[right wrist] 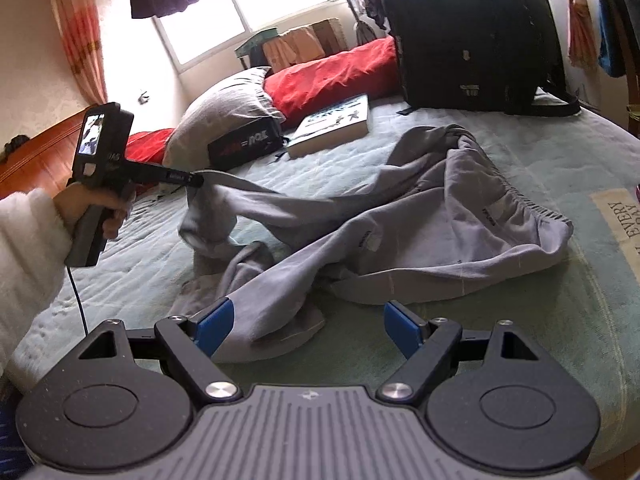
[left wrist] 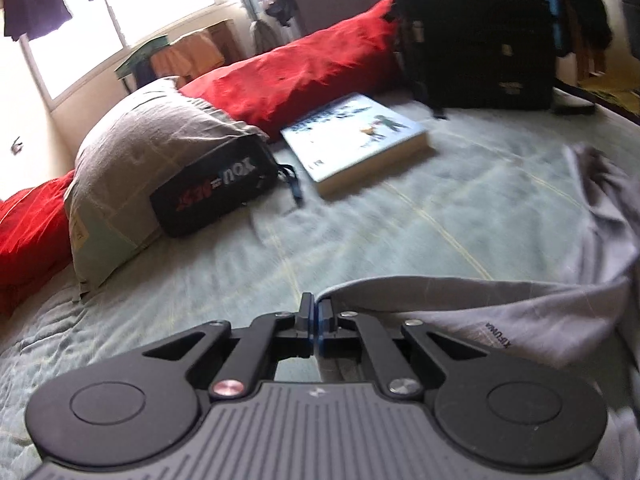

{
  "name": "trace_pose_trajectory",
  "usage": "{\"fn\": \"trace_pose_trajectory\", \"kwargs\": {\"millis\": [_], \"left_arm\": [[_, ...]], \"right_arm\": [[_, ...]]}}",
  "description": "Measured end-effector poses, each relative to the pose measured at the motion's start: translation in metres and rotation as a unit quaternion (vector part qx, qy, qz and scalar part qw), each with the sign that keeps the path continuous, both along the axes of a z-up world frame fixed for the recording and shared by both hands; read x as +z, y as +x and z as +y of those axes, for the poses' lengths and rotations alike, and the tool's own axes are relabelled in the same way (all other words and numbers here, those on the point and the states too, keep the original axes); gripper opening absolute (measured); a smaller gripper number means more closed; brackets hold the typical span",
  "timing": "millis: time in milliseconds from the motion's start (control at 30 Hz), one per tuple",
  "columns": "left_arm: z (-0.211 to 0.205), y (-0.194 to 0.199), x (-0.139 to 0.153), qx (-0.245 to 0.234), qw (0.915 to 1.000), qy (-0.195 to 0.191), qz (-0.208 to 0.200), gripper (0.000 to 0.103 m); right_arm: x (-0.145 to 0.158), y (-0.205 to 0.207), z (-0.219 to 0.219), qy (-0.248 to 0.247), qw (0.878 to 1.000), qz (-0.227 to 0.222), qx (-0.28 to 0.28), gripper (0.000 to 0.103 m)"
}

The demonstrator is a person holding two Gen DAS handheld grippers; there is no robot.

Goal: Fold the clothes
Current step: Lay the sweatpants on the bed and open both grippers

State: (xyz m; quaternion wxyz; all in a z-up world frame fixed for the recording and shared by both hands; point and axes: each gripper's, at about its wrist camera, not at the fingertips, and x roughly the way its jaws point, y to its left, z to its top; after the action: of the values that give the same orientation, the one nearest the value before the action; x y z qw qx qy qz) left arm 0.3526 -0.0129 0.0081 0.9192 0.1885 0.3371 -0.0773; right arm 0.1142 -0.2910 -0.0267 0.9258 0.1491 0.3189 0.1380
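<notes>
I want the pant leg drawn out straight and flat, so I keep my left gripper (right wrist: 196,180) clamped on the cuff of the grey trousers (right wrist: 400,232), which lie crumpled on the bed (right wrist: 520,320) (waistband toward the backpack (right wrist: 472,36)). My right gripper (right wrist: 308,330) stands wide, empty, its left pad at the other leg's cloth.

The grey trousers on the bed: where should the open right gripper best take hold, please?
Probably the leg end lying flat between the right gripper fingers, approached from the near side. The left gripper already pinches the other leg end, so the grey trousers could be stretched.
</notes>
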Motion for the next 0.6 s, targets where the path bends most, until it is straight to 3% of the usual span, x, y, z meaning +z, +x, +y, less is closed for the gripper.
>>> {"fn": "trace_pose_trajectory", "kwargs": {"millis": [200,267,500,600], "left_arm": [[-0.004,0.048,-0.001,0.045,0.9988,-0.012,-0.016,0.002],[-0.01,0.057,-0.008,0.048,0.9988,-0.011,-0.007,0.012],[-0.013,0.03,-0.026,0.021,0.9995,-0.01,0.024,0.013],[0.002,0.0,-0.022,0.02,0.998,-0.045,0.039,0.026]], "right_arm": [[-0.012,0.016,-0.008,-0.007,1.0,0.015,-0.013,0.086],[-0.016,0.02,-0.01,-0.007,1.0,0.02,-0.014,0.086],[-0.016,0.017,-0.006,-0.001,1.0,0.023,-0.001,0.086],[-0.012,0.01,-0.004,0.005,1.0,0.016,0.006,0.086]]}}
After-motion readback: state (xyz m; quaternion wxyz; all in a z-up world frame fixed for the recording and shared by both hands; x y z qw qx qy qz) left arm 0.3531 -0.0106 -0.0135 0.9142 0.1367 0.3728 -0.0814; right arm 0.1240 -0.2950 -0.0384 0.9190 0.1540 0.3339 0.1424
